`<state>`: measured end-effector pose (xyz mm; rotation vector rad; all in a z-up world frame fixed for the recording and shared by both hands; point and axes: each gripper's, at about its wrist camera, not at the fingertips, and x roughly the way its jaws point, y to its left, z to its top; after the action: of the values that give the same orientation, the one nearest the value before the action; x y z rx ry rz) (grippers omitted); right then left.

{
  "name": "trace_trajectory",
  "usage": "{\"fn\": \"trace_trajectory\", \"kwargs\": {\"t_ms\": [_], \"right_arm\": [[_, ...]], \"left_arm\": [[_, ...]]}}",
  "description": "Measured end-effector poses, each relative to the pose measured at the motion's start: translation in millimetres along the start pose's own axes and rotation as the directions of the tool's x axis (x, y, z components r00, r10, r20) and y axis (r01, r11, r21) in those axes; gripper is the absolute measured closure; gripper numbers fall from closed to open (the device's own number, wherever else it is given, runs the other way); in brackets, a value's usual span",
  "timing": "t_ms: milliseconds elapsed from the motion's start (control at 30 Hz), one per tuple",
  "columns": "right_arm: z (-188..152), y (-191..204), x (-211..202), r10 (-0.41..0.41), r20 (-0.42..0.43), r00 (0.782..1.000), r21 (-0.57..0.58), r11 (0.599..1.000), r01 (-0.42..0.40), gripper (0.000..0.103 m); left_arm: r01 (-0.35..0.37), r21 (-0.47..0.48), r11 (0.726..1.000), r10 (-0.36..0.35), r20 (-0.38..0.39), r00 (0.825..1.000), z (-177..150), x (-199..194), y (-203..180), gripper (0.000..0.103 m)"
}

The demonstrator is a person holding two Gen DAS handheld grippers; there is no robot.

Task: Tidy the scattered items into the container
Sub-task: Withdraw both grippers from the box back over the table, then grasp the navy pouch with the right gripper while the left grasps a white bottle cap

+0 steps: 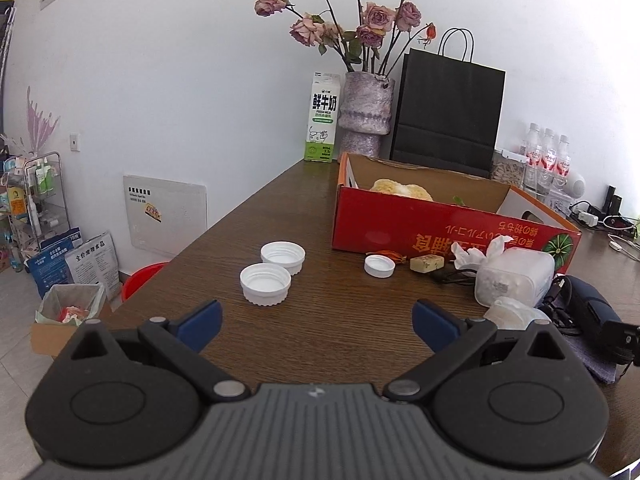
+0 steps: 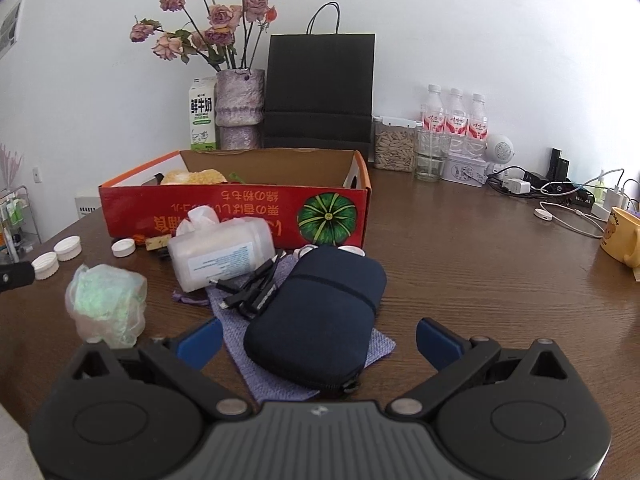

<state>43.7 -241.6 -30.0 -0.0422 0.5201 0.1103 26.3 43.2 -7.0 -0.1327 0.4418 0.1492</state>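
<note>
A red cardboard box (image 1: 400, 224) (image 2: 240, 216) stands open on the brown table, a yellow item inside. In front of it lie two large white lids (image 1: 265, 283) (image 1: 283, 257), a small white cap (image 1: 379, 266), a tan block (image 1: 427, 263), a white wipes tub (image 1: 516, 276) (image 2: 220, 252), a crumpled plastic bag (image 2: 106, 304), black cables (image 2: 252, 290) and a navy pouch (image 2: 316, 320) on a purple cloth (image 2: 240, 344). My left gripper (image 1: 318, 326) is open and empty, short of the lids. My right gripper (image 2: 318, 342) is open, its jaws either side of the pouch's near end.
At the back stand a milk carton (image 1: 322, 118), a vase of dried roses (image 1: 366, 114), a black paper bag (image 1: 450, 112), water bottles (image 2: 454, 118), a seed jar (image 2: 394, 146) and chargers with cables (image 2: 560, 196). A yellow mug (image 2: 622, 236) sits far right. The table edge runs along the left.
</note>
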Motion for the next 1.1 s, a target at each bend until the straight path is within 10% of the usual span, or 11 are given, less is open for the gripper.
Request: {"fn": "trace_trajectory", "kwargs": {"t_ms": [433, 700, 1100], "right_arm": [[31, -15, 65, 0.028, -0.151, 0.988, 0.075, 0.997, -0.017, 0.009], [26, -19, 61, 0.084, -0.161, 0.983, 0.057, 0.995, -0.076, 0.031], [27, -36, 62, 0.076, -0.167, 0.983, -0.001, 0.997, -0.078, 0.030]], "left_arm": [[-0.046, -0.018, 0.999, 0.046, -0.014, 0.999, 4, 12, 10, 0.000], [-0.070, -0.016, 0.997, 0.070, -0.016, 0.997, 6, 15, 12, 0.000], [-0.156, 0.021, 0.987, 0.157, -0.028, 0.987, 23, 39, 25, 0.000]]}}
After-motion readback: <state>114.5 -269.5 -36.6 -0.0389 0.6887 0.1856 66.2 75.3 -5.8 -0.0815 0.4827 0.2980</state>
